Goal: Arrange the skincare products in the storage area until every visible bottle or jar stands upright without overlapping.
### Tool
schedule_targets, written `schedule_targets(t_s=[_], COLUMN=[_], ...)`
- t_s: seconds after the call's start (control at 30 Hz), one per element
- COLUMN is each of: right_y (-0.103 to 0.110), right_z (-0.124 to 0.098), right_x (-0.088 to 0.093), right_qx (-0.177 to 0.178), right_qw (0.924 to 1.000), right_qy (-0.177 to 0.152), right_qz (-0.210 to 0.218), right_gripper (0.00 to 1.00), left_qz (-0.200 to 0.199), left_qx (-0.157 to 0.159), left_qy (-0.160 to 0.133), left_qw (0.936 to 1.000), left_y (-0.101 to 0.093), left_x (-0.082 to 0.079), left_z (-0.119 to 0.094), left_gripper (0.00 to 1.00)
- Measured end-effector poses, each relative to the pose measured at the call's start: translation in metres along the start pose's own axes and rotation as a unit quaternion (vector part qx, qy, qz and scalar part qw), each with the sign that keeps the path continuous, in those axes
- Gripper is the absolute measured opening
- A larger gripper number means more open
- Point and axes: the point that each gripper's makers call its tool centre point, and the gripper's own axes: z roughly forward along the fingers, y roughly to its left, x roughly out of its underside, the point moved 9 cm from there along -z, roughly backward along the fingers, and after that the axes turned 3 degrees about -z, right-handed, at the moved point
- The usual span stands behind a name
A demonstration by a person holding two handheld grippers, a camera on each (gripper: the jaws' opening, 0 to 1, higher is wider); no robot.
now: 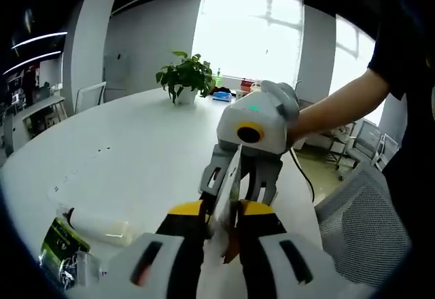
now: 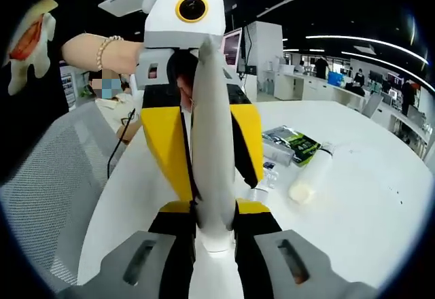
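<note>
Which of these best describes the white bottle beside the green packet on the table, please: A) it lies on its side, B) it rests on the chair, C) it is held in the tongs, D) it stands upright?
A: the white bottle lies flat on the white table, next to the green packet.

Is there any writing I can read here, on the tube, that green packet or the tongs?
No text can be read.
Green packet: it carries printing, too small and blurred to make out.
White tube held in the tongs: no lettering shows on the side in view.
White bottle lying on the table: plain as far as can be seen.
Both tongs: only yellow and black panels, no words.
</note>
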Motion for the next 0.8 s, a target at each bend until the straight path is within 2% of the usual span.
schedule_targets(t_s=[0.17, 0.27, 0.37, 0.43, 0.5, 0.8], right_y=[0.000, 0.001, 0.002, 0.002, 0.004, 0.004], right_z=[0.000, 0.000, 0.002, 0.003, 0.005, 0.003], right_x=[0.000, 0.001, 0.006, 0.012, 0.015, 0.020], right_qx=[-0.003, 0.001, 0.005, 0.012, 0.007, 0.032], right_qw=[1.0000, 0.9999, 0.9994, 0.9983, 0.9979, 0.9964], right_qy=[0.003, 0.011, 0.030, 0.055, 0.063, 0.072], right_qz=[-0.003, 0.012, 0.014, 0.012, 0.012, 0.032], right_gripper=[0.21, 0.22, 0.23, 0.24, 0.25, 0.39], left_qz=[-0.002, -0.006, -0.008, -0.011, -0.016, -0.027], left_qx=[0.001, -0.002, -0.004, -0.004, -0.005, -0.024], left_qy=[-0.001, -0.002, 0.007, 0.004, 0.000, 0.000], left_qw=[1.0000, 1.0000, 0.9999, 0.9999, 0.9999, 0.9994], left_y=[0.000, 0.000, -0.001, -0.002, -0.001, 0.001], left_x=[0.001, 0.003, 0.006, 0.008, 0.009, 0.013], left_z=[0.000, 0.000, 0.001, 0.000, 0.000, -0.009], left_gripper=[0.14, 0.15, 0.17, 0.19, 0.21, 0.27])
